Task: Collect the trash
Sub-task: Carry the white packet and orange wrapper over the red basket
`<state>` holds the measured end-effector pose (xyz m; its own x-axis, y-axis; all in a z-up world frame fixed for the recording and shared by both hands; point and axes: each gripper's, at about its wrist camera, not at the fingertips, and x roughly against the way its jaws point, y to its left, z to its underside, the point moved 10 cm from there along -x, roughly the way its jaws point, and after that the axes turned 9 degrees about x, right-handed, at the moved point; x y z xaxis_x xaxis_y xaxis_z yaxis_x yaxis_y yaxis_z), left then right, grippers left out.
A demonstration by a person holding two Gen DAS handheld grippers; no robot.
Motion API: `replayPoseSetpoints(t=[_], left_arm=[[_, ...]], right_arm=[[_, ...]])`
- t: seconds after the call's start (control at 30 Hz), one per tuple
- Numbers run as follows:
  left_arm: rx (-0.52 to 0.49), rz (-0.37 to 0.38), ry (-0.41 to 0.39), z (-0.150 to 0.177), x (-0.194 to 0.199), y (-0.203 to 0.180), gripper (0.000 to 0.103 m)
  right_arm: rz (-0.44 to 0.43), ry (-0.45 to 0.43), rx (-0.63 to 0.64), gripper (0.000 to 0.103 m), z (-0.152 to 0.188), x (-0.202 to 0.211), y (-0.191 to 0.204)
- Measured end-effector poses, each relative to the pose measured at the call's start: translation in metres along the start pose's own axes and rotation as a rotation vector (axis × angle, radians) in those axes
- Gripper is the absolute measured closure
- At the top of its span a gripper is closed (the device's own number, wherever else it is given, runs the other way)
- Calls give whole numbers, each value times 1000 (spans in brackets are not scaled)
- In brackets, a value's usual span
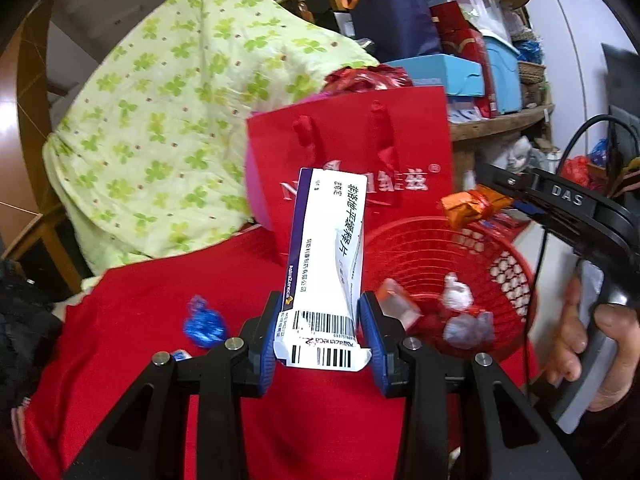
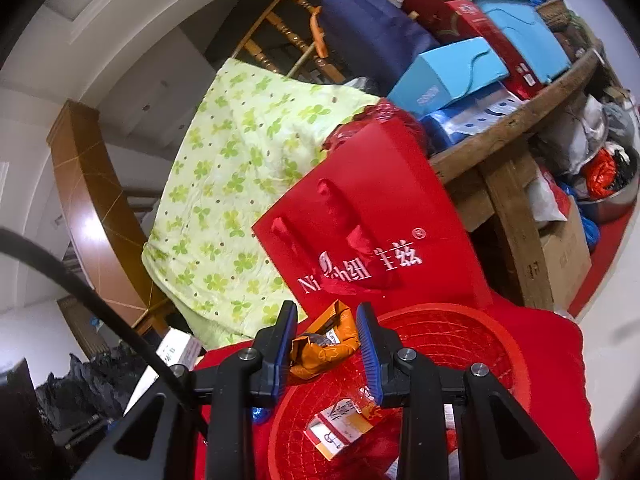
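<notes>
Though blurred, basket (image 1: 516,276) trash (image 1: 466,326) indistinct

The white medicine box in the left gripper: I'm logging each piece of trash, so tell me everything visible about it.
The white medicine box is a slim carton, seemingly thin cardboard, with a purple edge stripe, printed Chinese text, AstraZeneca lettering and barcodes. Its near end flap is open and one face is creased. It stands roughly upright, clamped near its lower end between the blue-padded jaws of the left gripper, beside the red basket.
</notes>
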<state>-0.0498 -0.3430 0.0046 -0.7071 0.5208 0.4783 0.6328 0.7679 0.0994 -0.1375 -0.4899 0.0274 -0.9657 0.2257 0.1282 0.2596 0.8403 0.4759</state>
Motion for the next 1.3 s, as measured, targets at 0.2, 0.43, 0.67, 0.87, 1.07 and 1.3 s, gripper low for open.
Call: replayPoseSetpoints(t=[0.2,0.43,0.67,0.87,1.07,1.3], left_arm=[[19,77,50,6,-8,-22,63],[27,165,86,10,-14,-50,63],[39,222,116,12,-25,-72,63],[23,195,117,15,-28,-71,63],[16,164,104,14,-27,-66,63],[15,156,99,17,-27,-61,63]], right_arm=[[9,1,-78,70,-3,5,-22],[36,2,-132,70,-4,8,-41],[65,10,-169,70,-3,8,-53],[71,4,-171,70,-4,11,-56],[72,4,-166,70,-4,11,-56],[76,9,-157,70,-3,9,-54]])
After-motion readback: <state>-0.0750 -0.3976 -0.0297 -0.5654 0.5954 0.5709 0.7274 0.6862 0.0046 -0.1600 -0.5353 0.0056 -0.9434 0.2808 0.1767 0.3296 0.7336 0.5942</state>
